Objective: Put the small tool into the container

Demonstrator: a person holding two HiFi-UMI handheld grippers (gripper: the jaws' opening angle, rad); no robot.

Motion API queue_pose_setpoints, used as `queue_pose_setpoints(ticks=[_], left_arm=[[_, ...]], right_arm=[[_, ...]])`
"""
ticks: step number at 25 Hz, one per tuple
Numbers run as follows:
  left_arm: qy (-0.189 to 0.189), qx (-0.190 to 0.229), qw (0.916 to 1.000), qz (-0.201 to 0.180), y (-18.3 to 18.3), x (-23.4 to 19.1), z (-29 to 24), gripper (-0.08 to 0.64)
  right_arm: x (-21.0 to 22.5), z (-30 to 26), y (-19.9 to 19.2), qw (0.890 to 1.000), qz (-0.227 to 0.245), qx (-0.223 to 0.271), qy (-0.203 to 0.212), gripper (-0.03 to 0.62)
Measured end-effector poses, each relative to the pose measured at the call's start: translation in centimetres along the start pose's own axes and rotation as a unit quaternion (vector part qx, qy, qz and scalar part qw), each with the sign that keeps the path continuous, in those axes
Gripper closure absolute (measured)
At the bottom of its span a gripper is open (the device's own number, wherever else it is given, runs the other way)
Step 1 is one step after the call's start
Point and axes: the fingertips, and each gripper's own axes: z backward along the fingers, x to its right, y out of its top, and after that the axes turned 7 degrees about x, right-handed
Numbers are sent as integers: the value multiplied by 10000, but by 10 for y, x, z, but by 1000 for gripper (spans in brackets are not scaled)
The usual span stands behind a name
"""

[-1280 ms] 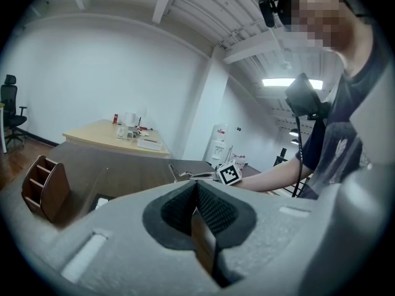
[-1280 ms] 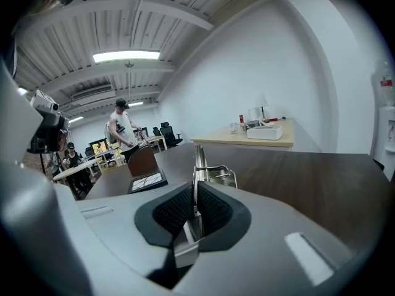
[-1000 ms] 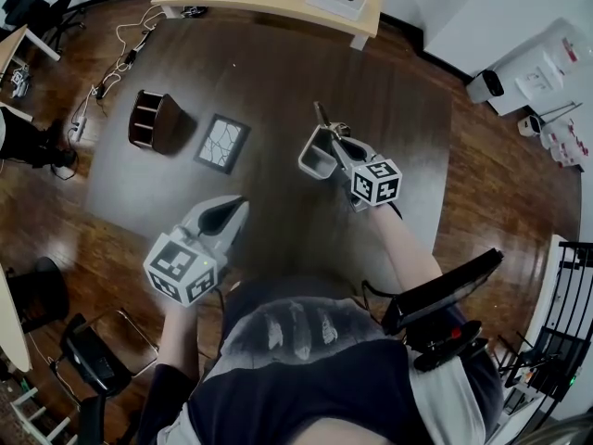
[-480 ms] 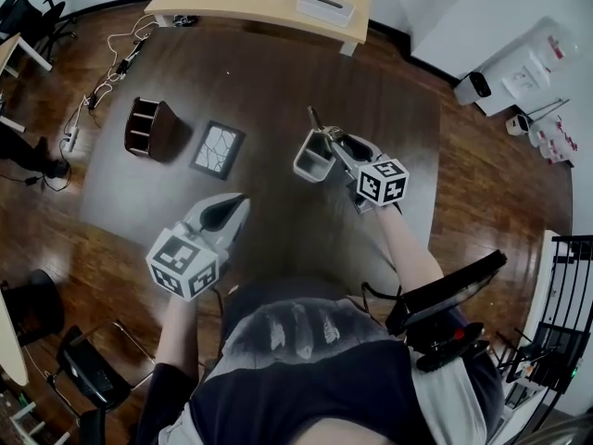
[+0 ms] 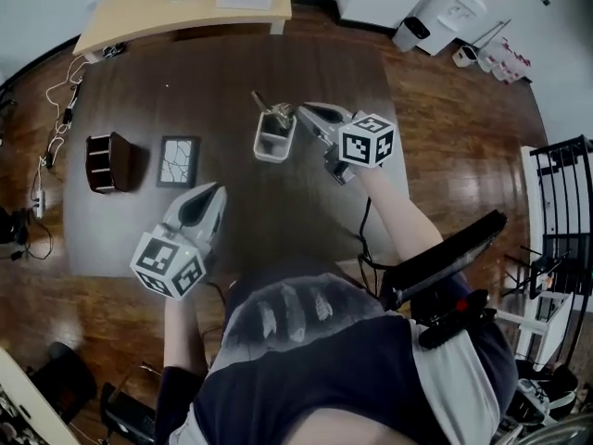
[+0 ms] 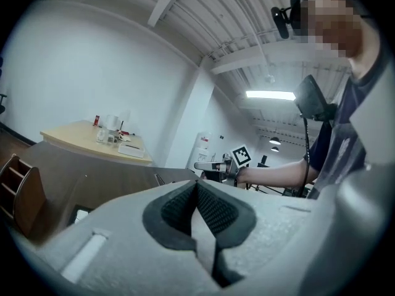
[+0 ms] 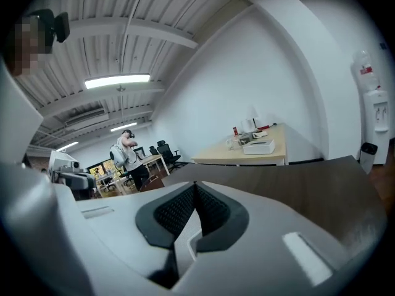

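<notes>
Left tongs point(image 5: 215, 195) and right tongs point(image 5: 304, 111), just closed, press textured dark pads point(image 7: 178, 211) together, empty, near boxy container point(image 5: 271, 151).

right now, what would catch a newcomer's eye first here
The two handheld grippers with checkered marker cubes dominate: the right gripper is held just right of the pale container at the middle of the dark table, its jaws just closed on nothing, while the left gripper hangs shut nearer the person. A small tool sticks up out of the container, and a wooden organizer and framed panel lie at the table's left.
</notes>
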Motion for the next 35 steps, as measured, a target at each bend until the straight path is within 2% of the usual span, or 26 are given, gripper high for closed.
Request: queue_pose_setpoints(ticks=[6, 9, 13, 17, 21, 23, 25, 28, 35], left_arm=[[-580, 14, 9983, 29, 6, 0, -2, 563], [-855, -1, 9962, 156, -4, -1, -9, 564], [-1370, -140, 9898, 356, -22, 12, -28, 563], [-1922, -204, 9806, 344, -20, 47, -52, 563], [-2369, -186, 9711, 242, -17, 87, -69, 564], [-2413, -104, 9704, 36, -11, 103, -74, 563], [-2283, 58, 9735, -149, -3, 120, -78, 563], [-2154, 229, 9762, -138, 2, 153, -86, 563], [-2602, -15, 9647, -392, -22, 263, -91, 563]], right_arm=[[-50, 20, 13, 9963, -697, 361, 348, 591], [-70, 32, 8, 9933, -956, 526, 376, 591], [-93, 67, 5, 9892, -1203, 810, 223, 591], [-110, 117, 10, 9880, -1209, 961, -40, 591], [-115, 165, 17, 9825, -1207, 1401, -240, 591], [-120, 185, 20, 9791, -1201, 1621, -253, 591], [-129, 209, 21, 9765, -1184, 1789, -214, 591], [-138, 250, 20, 9725, -1167, 2012, -141, 591], [-147, 358, 0, 9627, -1170, 2415, -358, 591]])
